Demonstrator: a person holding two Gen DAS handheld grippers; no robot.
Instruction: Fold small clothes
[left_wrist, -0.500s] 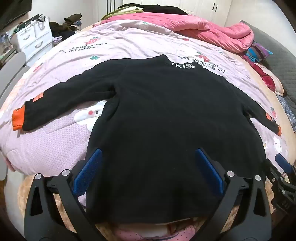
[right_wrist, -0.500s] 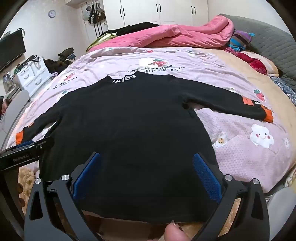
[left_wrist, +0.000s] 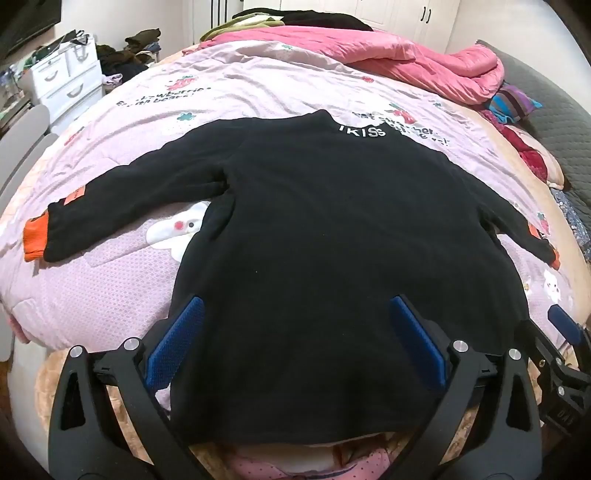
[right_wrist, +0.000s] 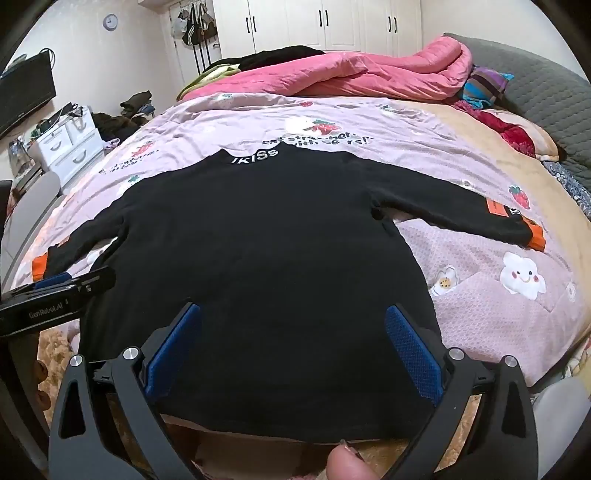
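A small black long-sleeved top (left_wrist: 325, 236) with orange cuffs lies flat, back up, on the pink bedspread (left_wrist: 110, 295), sleeves spread out to both sides. It also shows in the right wrist view (right_wrist: 258, 258). My left gripper (left_wrist: 295, 325) is open and empty over the hem's left part. My right gripper (right_wrist: 291, 328) is open and empty over the hem's right part. Each gripper shows at the edge of the other's view: the right one (left_wrist: 561, 343) and the left one (right_wrist: 55, 291).
A rumpled pink duvet (left_wrist: 406, 59) and dark clothes lie at the far end of the bed. A grey headboard (right_wrist: 535, 92) is at the right. White drawers (left_wrist: 66, 85) stand at the left. A fingertip (right_wrist: 347, 463) shows at the bottom edge.
Both grippers have drifted slightly; the top lies as before and both stay open.
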